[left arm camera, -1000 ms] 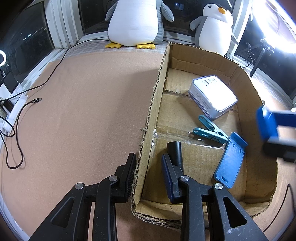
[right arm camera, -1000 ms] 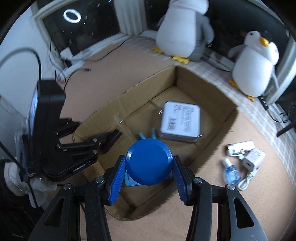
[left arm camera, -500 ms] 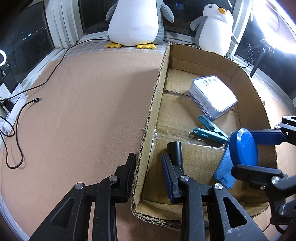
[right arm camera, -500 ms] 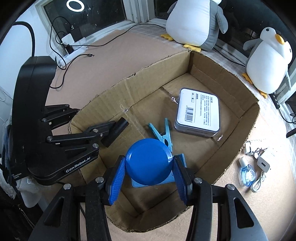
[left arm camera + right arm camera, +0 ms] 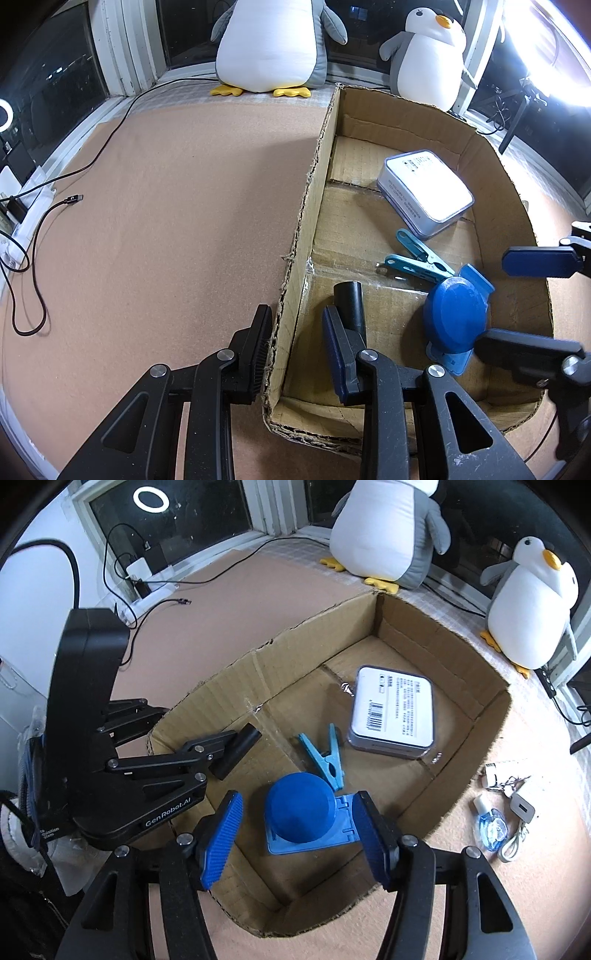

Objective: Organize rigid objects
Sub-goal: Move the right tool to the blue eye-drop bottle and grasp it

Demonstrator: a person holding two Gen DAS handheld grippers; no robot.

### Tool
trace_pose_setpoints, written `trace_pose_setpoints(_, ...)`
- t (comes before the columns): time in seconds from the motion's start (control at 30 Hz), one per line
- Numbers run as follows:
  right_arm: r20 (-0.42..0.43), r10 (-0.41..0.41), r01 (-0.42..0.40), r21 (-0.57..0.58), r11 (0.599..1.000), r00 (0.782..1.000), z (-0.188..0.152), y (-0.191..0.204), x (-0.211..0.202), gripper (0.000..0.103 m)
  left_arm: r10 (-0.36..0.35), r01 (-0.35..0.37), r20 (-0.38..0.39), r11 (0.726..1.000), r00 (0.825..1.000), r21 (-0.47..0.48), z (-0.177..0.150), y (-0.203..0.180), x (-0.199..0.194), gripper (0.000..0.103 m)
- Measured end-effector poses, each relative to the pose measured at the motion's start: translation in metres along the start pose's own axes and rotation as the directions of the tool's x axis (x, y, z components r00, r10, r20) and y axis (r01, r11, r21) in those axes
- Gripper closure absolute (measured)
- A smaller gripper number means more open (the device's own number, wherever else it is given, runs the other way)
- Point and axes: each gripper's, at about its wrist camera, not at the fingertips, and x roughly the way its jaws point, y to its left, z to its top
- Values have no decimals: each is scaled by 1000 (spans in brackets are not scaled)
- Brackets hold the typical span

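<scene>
Blue round object (image 5: 299,806): domed, lying inside the cardboard box (image 5: 476,716) at lower centre of the right wrist frame, resting on a flat blue plastic stand (image 5: 345,834). It sits between the two blue pads of the right claw (image 5: 297,840), whose jaws stand apart with a gap on each side of the dome; neither pad touches it. In the left wrist frame the same object (image 5: 456,314) appears at right centre, with one right-claw finger above it and one below.

Teal clothespin (image 5: 325,757): on the box floor just beyond the dome, near the middle of the frame. White flat case (image 5: 393,710) with printed label and barcode: further back in the box, right of centre.

Left claw (image 5: 297,345): at lower centre of its own frame, jaws apart and straddling the box's near-left wall, one finger outside, the other inside. A short black tube (image 5: 351,306) lies against the inside finger; whether it is gripped cannot be told.

Outside the box, lower right of the right wrist frame: a white charger with cable (image 5: 521,808), a small blue-tinted bottle (image 5: 489,821) and a small white item, too small to identify.

Surface: tan, felt-like tabletop (image 5: 166,221), with a black cable (image 5: 33,258) at its left edge. Room: dark windows behind, two plush penguins (image 5: 271,44) on the sill, a ring light reflected in the glass at upper left.
</scene>
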Motion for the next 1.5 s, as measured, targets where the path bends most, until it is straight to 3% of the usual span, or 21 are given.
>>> trace_pose_setpoints(0.37,91,-2,-10,126,992,996,-13,-43,-43,45,0,0,0,1000,1000,-1,0,0,0,72)
trace_pose_setpoints(0.63,111,-80,53,228,972,991,-40,-93,-66,45,1,-1,1,1000,1000,1,0,0,0,72)
trace_pose_setpoints(0.97,37,-96,83,263,961,995,-49,-144,-33,45,2,-2,0,1000,1000,1,0,0,0,72)
trace_pose_setpoints(1.2,-17,-121,122,201,972,992,-40,-149,-5,45,1,-1,0,1000,1000,0,0,0,0,72)
trace_pose_setpoints(1.5,-43,-104,110,185,977,994,-30,-159,17,45,2,-2,0,1000,1000,1,0,0,0,72)
